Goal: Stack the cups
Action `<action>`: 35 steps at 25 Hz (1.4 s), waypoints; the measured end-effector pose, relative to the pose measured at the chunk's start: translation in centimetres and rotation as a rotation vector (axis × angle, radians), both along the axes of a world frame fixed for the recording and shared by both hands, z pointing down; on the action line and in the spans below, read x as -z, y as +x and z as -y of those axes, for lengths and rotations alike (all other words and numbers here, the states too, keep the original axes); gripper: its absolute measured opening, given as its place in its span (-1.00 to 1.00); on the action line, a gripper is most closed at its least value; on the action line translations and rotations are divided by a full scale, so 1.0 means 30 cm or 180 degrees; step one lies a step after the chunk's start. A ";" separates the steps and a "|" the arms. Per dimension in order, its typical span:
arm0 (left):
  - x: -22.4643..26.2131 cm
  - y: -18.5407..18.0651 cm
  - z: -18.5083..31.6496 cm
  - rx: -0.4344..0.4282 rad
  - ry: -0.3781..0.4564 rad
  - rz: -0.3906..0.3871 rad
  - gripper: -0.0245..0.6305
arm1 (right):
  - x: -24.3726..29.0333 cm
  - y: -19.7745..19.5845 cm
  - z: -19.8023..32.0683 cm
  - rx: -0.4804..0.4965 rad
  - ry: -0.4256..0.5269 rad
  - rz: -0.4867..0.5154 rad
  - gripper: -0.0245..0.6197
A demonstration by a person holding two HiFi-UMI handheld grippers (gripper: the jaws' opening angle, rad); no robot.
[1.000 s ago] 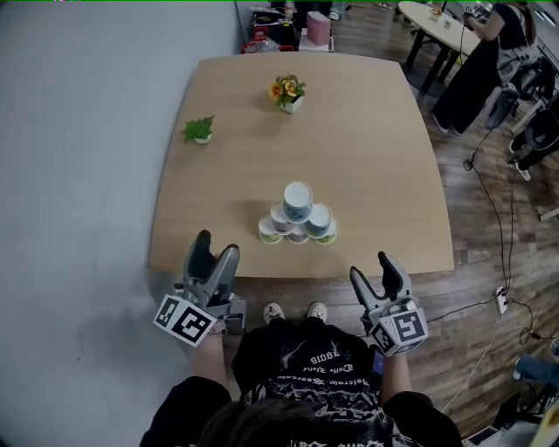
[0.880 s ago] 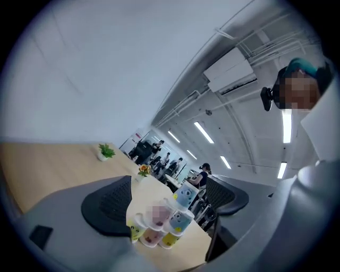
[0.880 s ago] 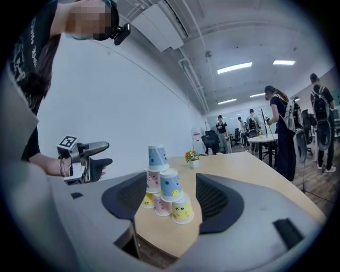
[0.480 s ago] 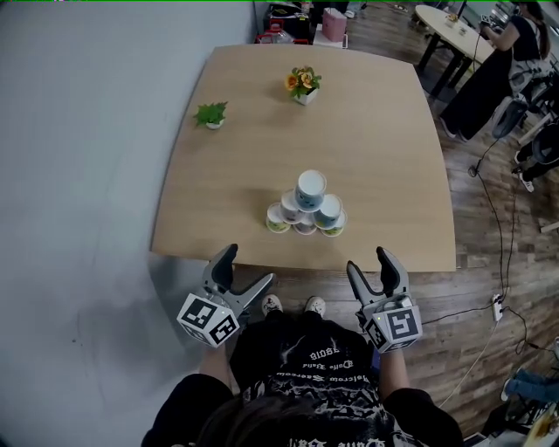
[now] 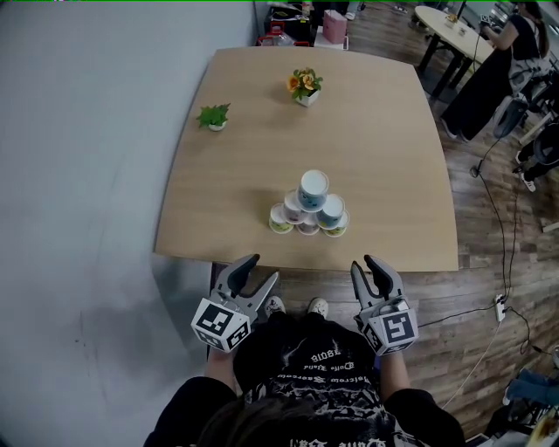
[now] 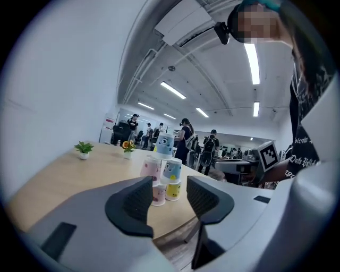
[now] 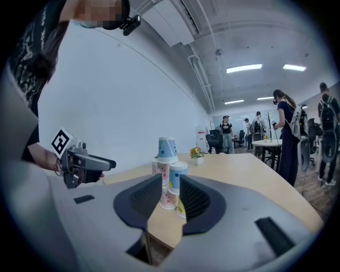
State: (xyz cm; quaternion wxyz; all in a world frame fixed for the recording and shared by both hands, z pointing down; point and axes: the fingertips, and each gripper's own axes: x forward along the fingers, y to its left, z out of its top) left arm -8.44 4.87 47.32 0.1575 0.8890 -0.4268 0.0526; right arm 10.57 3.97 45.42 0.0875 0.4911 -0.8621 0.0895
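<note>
The left gripper (image 5: 260,269) is held off the near edge of the table (image 5: 384,140), below the tabletop. Its jaws are partly spread, with a clear gap between the pads and nothing in it. The right gripper (image 5: 367,264) is beside it at about the same level. Its jaws are drawn closer, leaving a narrow slot that is also empty. Both pairs of jaws have just been closing.

A second ago both grippers stood with jaws wide. The left one was more upright then. It has since sunk, rolled over so its jaws lie slanted, and come in toward the person's body. The right one has barely shifted.

The cup pyramid (image 5: 307,208) is unchanged, its paper cups upside down in three tiers near the table's front edge, ahead of and between the two grippers. Bare tabletop and the table's near edge lie between it and the jaws.

Farther back on the table are a small green plant (image 5: 213,116) and a pot of orange flowers (image 5: 304,85). A grey wall (image 5: 79,157) runs along the left, and a person (image 5: 489,65) stands at another table (image 5: 437,19) to the upper right.
</note>
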 end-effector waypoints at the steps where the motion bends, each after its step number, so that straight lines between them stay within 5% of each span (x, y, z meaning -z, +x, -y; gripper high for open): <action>1: 0.000 -0.007 0.004 0.0055 0.0011 0.0029 -0.40 | 0.001 -0.004 -0.001 0.0012 0.0019 -0.0029 -0.63; 3: -0.002 -0.016 0.007 0.0128 0.0014 0.0041 -0.75 | 0.004 -0.008 -0.002 0.0019 0.0053 -0.0051 -0.79; 5: -0.008 -0.015 0.002 0.0126 -0.0022 0.0004 -0.91 | 0.007 -0.010 -0.003 0.0025 0.0071 -0.0038 -0.91; 23: -0.005 -0.010 0.038 0.0197 0.0075 0.0118 -0.91 | -0.010 0.010 0.021 -0.0017 0.0036 -0.0127 -0.92; 28: 0.063 -0.020 0.063 0.0287 0.0147 -0.0199 -0.91 | -0.019 0.015 0.024 -0.0034 0.0020 -0.0143 -0.92; 35: 0.106 0.025 0.078 0.0152 0.0301 -0.0042 -0.91 | -0.033 0.022 0.030 -0.0020 -0.0033 -0.0147 -0.92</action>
